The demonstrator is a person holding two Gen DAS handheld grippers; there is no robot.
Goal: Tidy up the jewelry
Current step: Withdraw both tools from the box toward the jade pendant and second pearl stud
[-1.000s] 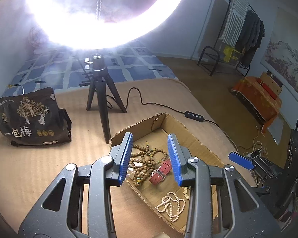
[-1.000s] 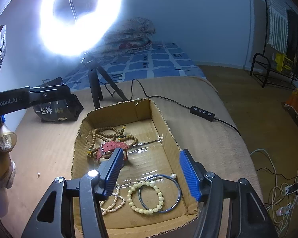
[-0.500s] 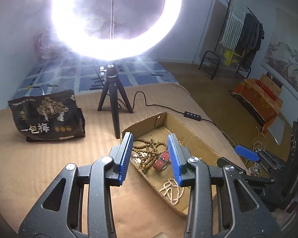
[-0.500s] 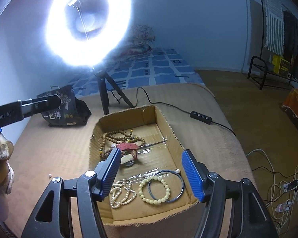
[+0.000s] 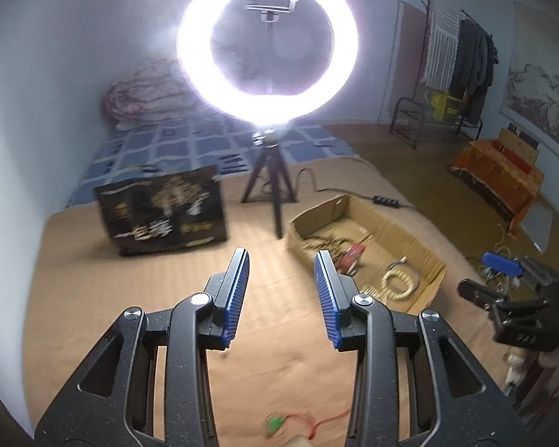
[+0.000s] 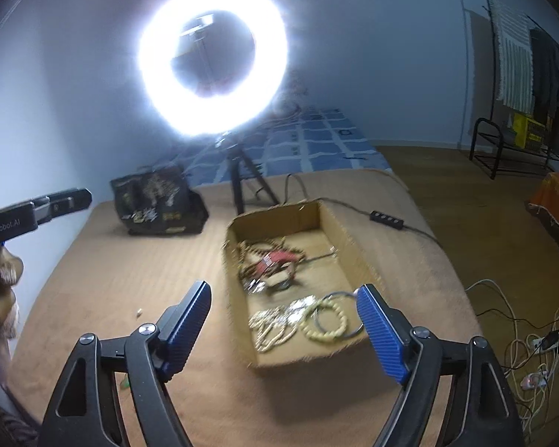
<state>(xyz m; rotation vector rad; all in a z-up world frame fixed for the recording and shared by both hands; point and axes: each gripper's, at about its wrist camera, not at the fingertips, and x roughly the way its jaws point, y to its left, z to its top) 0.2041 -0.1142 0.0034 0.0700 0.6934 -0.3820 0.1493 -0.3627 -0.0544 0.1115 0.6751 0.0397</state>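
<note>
Both tools have pulled up and back from the shallow brown cardboard box [image 6: 339, 231] since a second ago. Then they hung right over it; now the box sits farther off on the tan bed cover [image 6: 130, 268]. The right gripper [image 6: 283, 320] has just been opening its blue jaws, and they now stand wide apart with nothing between them. The left gripper [image 5: 281, 283] has its jaws only part way open, the same as before, and it holds nothing too. My guess is that the last piece has been let go and the tidying is near its end (or a new piece comes next).

All the jewelry lies inside the box. At the far end is one tangle of brown wooden beads [image 6: 249, 251] with one red strap [image 6: 275, 259] on top. At the near end I count one string of small white pearls [image 6: 270, 322], one ring of pale yellow beads [image 6: 326, 322] and one thin blue hoop [image 6: 341, 296] partly under it. The picture is blurry, so there could be more small bits I cannot make out.

One tiny white bead [image 6: 139, 312] lies alone on the cover, well apart from the box. Beyond the box stand one bright round ring lamp on a black tripod [image 6: 238, 182] and one dark printed bag [image 6: 156, 201].
</note>
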